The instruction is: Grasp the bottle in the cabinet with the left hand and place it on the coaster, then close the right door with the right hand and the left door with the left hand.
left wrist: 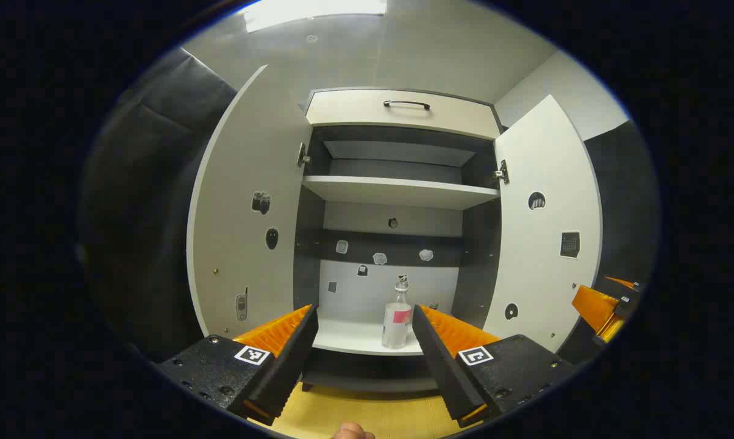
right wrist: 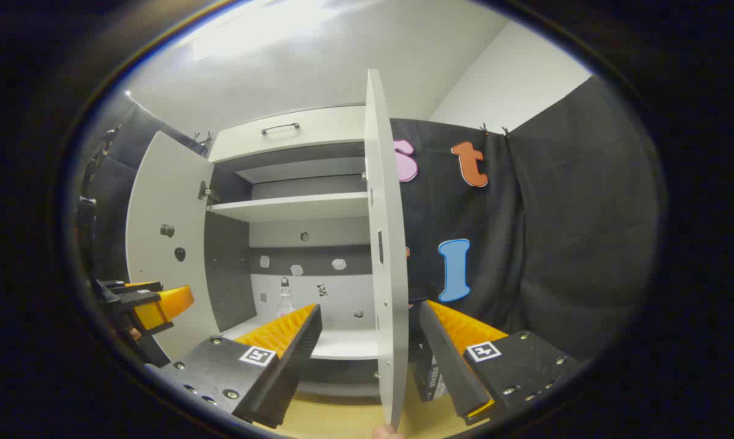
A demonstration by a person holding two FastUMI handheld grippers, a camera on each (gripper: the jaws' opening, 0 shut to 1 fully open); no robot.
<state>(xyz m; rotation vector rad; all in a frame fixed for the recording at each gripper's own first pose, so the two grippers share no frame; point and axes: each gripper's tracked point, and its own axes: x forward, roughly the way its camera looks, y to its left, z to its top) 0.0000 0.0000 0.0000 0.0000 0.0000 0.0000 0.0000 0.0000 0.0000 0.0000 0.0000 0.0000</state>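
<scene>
Left gripper view: the left gripper (left wrist: 364, 332) faces the open cabinet (left wrist: 397, 116) head-on, its fingers spread wide and holding nothing. The bottle (left wrist: 397, 317) stands upright on the bottom shelf (left wrist: 349, 336), towards the right-hand finger and farther back than both fingertips, so no contact is made. Both doors, the left door (left wrist: 245, 213) and the right door (left wrist: 547, 225), are swung fully out, which leaves the approach to the bottle unobstructed. The other gripper shows at the far right edge, outside the right door. A yellow surface (left wrist: 367, 414) lies below the cabinet; the coaster cannot be made out.

Right gripper view: the right gripper (right wrist: 370, 326) is wide open and empty, and the right door (right wrist: 382, 244) appears edge-on between its fingers. Whether the door lies within the fingers or beyond them cannot be told. This position appears to prepare for the later closing push. The bottle (right wrist: 285, 296) is visible deep inside, untouched. The grasp is judged not yet begun.
</scene>
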